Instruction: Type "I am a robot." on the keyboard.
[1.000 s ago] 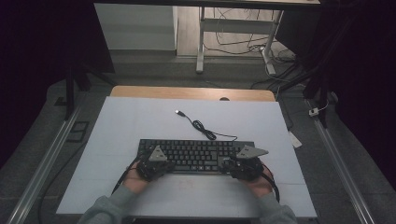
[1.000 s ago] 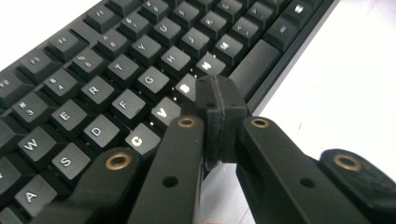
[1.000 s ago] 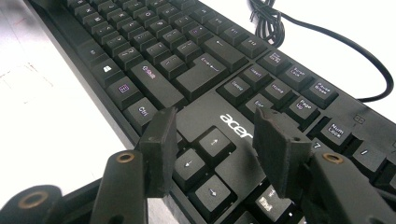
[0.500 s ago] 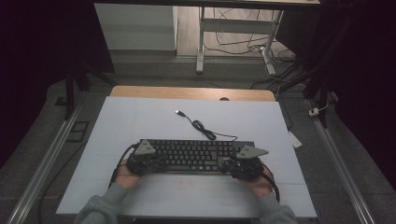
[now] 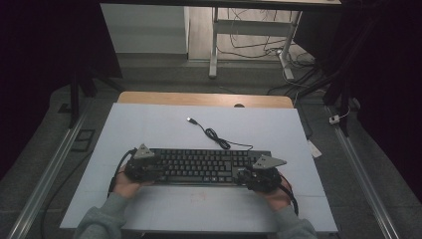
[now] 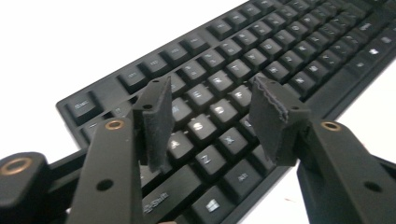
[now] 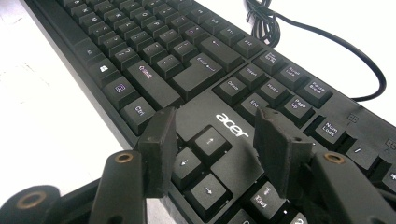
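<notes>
A black Acer keyboard lies across the white table top, and its cable curls away to a USB plug. My left gripper hovers over the keyboard's left end. Its jaws have just been opening and stand apart above the letter keys, with nothing gripped between them. My right gripper sits at the keyboard's right end. It is open just above the arrow keys, its pads clear of them. The cable runs off behind the number pad.
The white table top ends in a wooden strip at the far side. A small white tag hangs off the right edge. Metal rails run along both sides, and a desk frame with loose cables stands beyond.
My left gripper has slid left along the keyboard toward its left end. The right gripper and the keyboard have stayed put.
</notes>
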The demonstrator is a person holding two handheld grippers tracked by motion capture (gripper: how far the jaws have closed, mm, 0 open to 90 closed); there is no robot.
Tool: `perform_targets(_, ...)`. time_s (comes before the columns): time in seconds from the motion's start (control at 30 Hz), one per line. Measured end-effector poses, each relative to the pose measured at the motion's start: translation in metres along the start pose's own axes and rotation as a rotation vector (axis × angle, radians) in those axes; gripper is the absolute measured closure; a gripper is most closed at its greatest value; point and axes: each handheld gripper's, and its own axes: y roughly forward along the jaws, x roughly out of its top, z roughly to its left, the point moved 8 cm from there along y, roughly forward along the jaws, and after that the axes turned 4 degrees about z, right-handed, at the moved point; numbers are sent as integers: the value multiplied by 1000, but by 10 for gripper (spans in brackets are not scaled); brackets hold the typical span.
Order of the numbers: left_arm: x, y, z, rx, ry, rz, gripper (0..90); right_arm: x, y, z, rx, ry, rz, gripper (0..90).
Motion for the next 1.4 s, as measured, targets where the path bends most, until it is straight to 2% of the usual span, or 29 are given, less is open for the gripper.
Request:
perform_targets(0.4, 0, -1, 8, 21, -26, -4, 461, -1, 1, 0, -2, -5, 7, 492)
perform_targets(0.67, 3, 5, 6, 25, -18, 2, 458, 0, 1, 0, -2, -8, 5, 492)
perform_targets(1.03, 16, 17, -4, 15, 8, -6, 475, 1, -1, 0, -6, -2, -8, 490)
perform_targets(1.17, 19, 22, -7, 11, 15, 0, 564, 1, -1, 0, -10, -13, -4, 490)
perform_targets(1.4, 22, 30, -10, 6, 36, 19, 874, 1, -1, 0, -9, -11, -4, 490)
